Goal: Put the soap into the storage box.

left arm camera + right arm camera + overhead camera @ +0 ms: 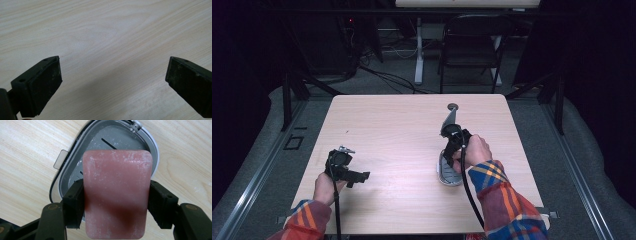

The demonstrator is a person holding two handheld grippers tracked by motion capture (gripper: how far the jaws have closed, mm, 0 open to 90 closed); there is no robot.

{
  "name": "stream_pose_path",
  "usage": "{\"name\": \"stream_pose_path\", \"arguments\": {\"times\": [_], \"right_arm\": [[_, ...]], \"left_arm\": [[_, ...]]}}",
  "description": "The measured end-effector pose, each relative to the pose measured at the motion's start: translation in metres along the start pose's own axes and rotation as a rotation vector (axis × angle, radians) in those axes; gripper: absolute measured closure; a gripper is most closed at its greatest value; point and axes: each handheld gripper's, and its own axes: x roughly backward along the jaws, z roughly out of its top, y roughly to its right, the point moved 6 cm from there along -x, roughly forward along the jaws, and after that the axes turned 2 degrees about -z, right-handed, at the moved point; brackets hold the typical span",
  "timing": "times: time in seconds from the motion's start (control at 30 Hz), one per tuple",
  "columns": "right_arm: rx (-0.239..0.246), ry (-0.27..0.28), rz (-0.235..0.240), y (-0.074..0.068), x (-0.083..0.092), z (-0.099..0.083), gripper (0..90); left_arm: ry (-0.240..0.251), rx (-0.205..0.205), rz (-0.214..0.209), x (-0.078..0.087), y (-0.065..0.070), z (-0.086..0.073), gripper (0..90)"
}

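The pink soap bar (117, 195) is a rounded rectangle, dusted with pale powder and crossed by a dark shadow low down. The right gripper (116, 202) clenches it, one black jaw pressing on each long side. Just beyond the bar and under it lies the soap case (147, 147), a grey rounded shell with a white rim, slits in its floor and a small tab on one side; the bar hangs over the case's open hollow, and whether it touches the floor cannot be told.

The high view gives no sight of the bar, but shows the right gripper (454, 144) tilted down over the soap case (447, 172), whose raised lid (449, 118) stands just beyond it. Well apart from the case, toward the person's left, the left gripper (357, 176) rests near the wooden table (392, 125); its own view shows its jaws spread wide over bare wood.
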Motion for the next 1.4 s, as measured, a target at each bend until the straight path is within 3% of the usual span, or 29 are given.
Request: {"name": "stream_pose_path", "arguments": {"times": [0.07, 0.23, 0.4, 0.57, 0.63, 0.7, 0.73, 0.77, 0.8, 0.87, 0.93, 1.23, 1.4], "right_arm": [[0.003, -0.028, -0.013, 0.001, -0.001, 0.001, 37.1], [-0.013, -0.03, -0.009, -0.001, -0.004, 0.003, 37.1], [-0.053, -0.005, 0.004, -0.002, -0.007, 0.003, 37.3], [-0.055, 0.016, 0.005, -0.001, -0.001, 0.0, 37.3], [-0.045, -0.004, 0.009, 0.0, 0.002, -0.002, 37.3], [-0.057, 0.03, 0.024, 0.0, 0.001, -0.003, 37.3], [-0.028, 0.022, 0.019, 0.005, 0.007, -0.005, 37.6], [-0.028, 0.022, 0.019, 0.005, 0.007, -0.005, 37.6], [-0.064, 0.084, 0.032, 0.003, 0.007, -0.004, 38.0], [-0.05, 0.112, 0.028, 0.007, 0.014, -0.007, 37.6], [-0.065, 0.157, 0.039, 0.009, 0.017, -0.009, 36.5], [0.003, 0.224, 0.032, 0.028, 0.032, -0.029, 20.4], [0.005, 0.253, 0.021, 0.04, 0.035, -0.043, 13.6]], "left_arm": [[0.002, -0.002, -0.003, 0.0, 0.0, 0.0, 0.5], [0.002, -0.006, -0.006, 0.0, 0.0, 0.0, 0.5], [0.001, -0.008, -0.009, 0.0, 0.001, 0.0, 0.5], [0.001, -0.008, -0.006, 0.0, 0.001, 0.0, 0.5], [0.001, -0.008, -0.006, 0.0, 0.001, 0.0, 0.5], [0.001, -0.008, -0.007, 0.0, 0.001, 0.0, 0.5], [0.001, -0.008, -0.007, 0.0, 0.001, 0.0, 0.5], [0.0, -0.007, -0.008, 0.0, 0.001, 0.0, 0.5], [0.0, -0.009, -0.008, 0.0, 0.001, 0.0, 0.5], [0.0, -0.009, -0.008, -0.001, 0.001, 0.0, 0.5], [0.0, -0.009, -0.009, -0.001, 0.001, 0.0, 0.5], [-0.003, -0.008, -0.009, -0.001, 0.001, 0.0, 0.5], [-0.001, -0.01, -0.009, 0.0, 0.002, 0.0, 0.5]]}}
